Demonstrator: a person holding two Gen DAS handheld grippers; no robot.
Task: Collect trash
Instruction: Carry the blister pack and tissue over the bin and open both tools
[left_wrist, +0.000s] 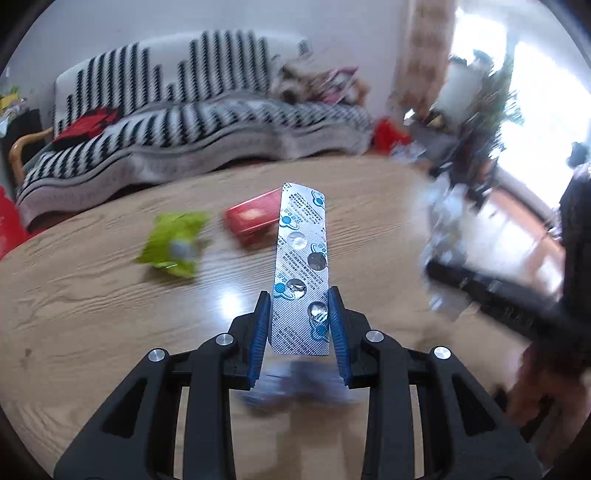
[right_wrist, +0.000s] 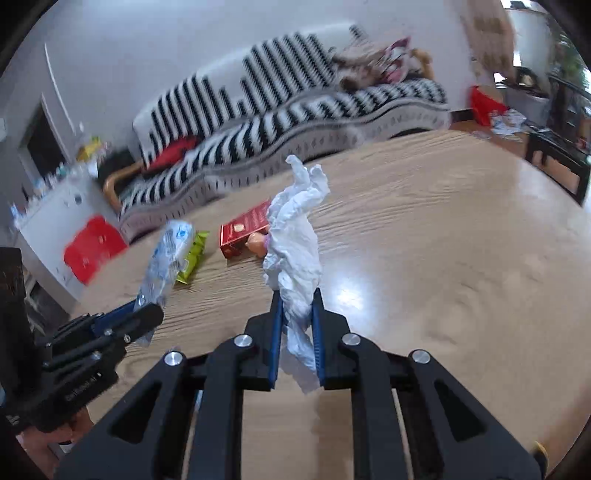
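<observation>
Through the left wrist camera, my left gripper (left_wrist: 300, 317) has its blue-padded fingers (left_wrist: 260, 325) closed onto the lower end of a silver foil blister strip with blue print and popped pill pockets (left_wrist: 301, 258). The strip stands nearly upright out of the grip, clear of the light wood-grain table (left_wrist: 92, 314). Holding it by the bottom edge keeps most of its length free, which I judge should make it easy to let go over a bin. Beyond it on the table lie a crumpled lime-green snack wrapper (left_wrist: 171, 243) and a flat red carton box (left_wrist: 255, 218), the two near each other and both well ahead of the fingers. They look like the trash left to collect. The view is blurred at the right side, so I cannot read what sits there.

Through the right wrist camera, my right gripper (right_wrist: 297, 332) is pinched on a crumpled white paper tissue (right_wrist: 295, 236), fingers nearly together with the wad squeezed between them and its loose end rising above. The left gripper shows at the lower left with the strip. A small peach-coloured object (right_wrist: 256, 243) lies against the red box; I cannot tell what it is. No bin is in view.
</observation>
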